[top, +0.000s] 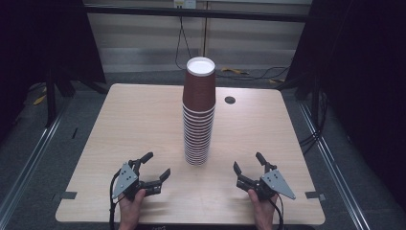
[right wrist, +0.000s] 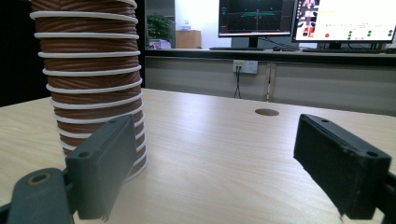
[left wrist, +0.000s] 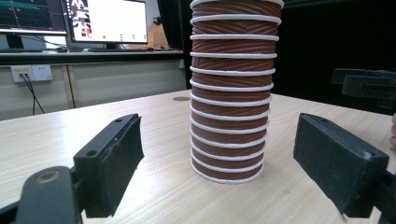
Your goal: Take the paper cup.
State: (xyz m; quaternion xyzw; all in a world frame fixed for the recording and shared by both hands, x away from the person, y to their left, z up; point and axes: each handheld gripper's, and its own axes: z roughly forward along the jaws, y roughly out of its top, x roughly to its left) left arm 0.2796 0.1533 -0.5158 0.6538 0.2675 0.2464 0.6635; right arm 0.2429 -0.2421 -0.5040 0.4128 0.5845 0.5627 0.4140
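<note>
Left tongs (top: pixel 155 167) agape, right tongs (top: pixel 249 166) agape; cup stack (top: pixel 197 115) between

Overhead plus two low table-level (top: pixel 143 120) views

Black hand-held gripper (top: pixel 157 166) pair, grey triangular plates, trailing cables.

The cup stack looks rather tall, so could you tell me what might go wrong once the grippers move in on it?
The stack of cups is tall, narrow and upside down, so a sideways nudge from the open left gripper or right gripper could tip it. The cups nest tightly, so lifting the top one may drag others along.
</note>
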